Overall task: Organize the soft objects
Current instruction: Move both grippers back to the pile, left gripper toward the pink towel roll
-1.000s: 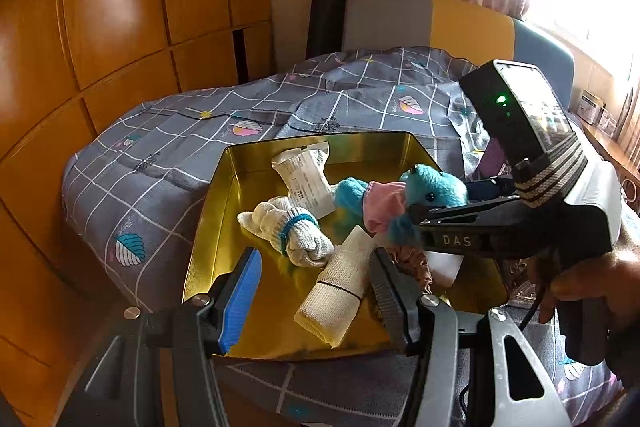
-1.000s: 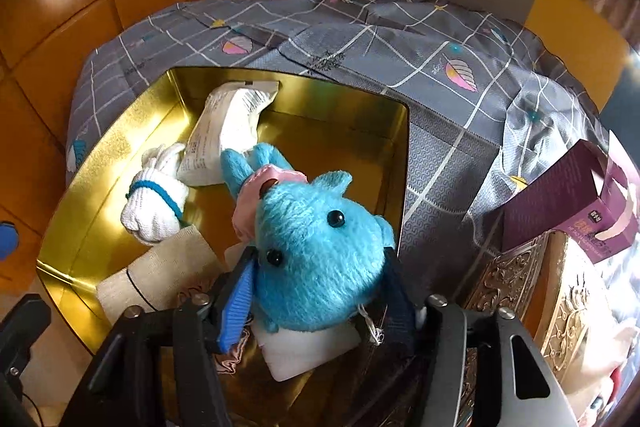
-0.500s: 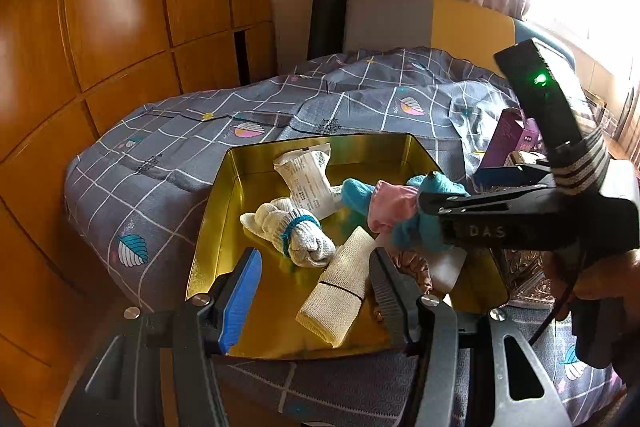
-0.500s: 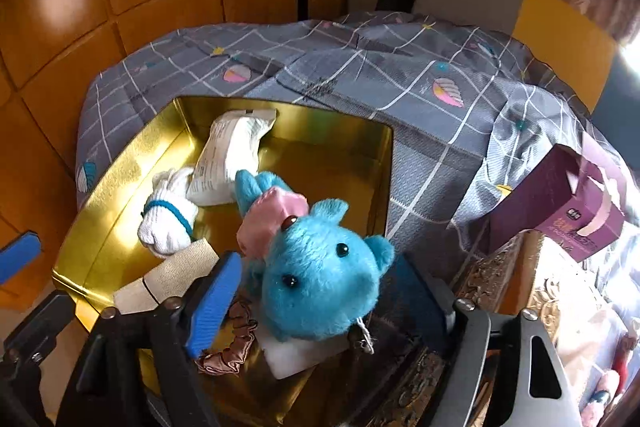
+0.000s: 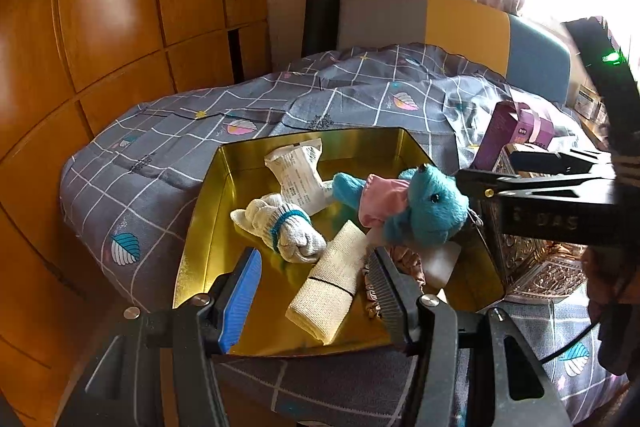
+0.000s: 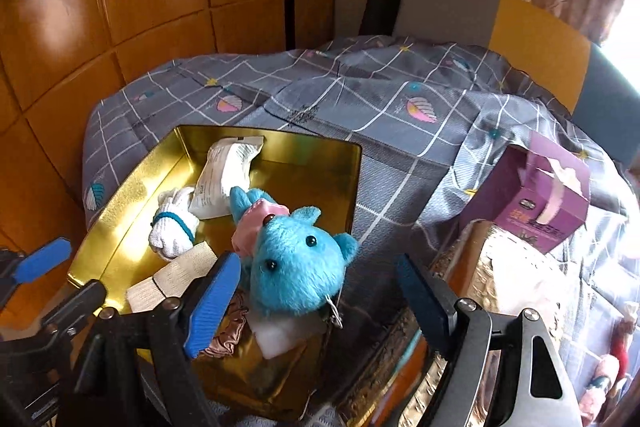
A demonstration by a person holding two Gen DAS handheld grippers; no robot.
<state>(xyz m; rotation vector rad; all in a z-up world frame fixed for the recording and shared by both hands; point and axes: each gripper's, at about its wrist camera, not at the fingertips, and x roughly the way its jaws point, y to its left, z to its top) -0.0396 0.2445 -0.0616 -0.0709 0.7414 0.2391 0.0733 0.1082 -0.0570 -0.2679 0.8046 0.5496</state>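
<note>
A blue plush bear [image 6: 296, 267] in a pink top lies in the gold tin [image 6: 120, 203], its head near the tin's right wall. My right gripper [image 6: 316, 267] is open just above and behind it, and neither pad touches the toy. In the left wrist view the same bear [image 5: 424, 211] lies beside a rolled white sock bundle [image 5: 284, 231], a beige bandage roll [image 5: 336, 279] and a white packet [image 5: 298, 171]. My left gripper [image 5: 312, 287] hovers open over the tin's near edge [image 5: 280, 349], holding nothing.
A brown scrunchie [image 6: 228, 327] and a white pad [image 6: 280, 335] lie under the bear. Right of the tin stand an ornate metal lid [image 6: 500, 287] and a purple tissue box [image 6: 532, 199]. The grey checked bedcover [image 6: 360, 99] lies under everything; wooden panels rise on the left.
My right gripper has opened off the blue bear and drawn back and up. The bear now lies in the tin. The left gripper has not moved.
</note>
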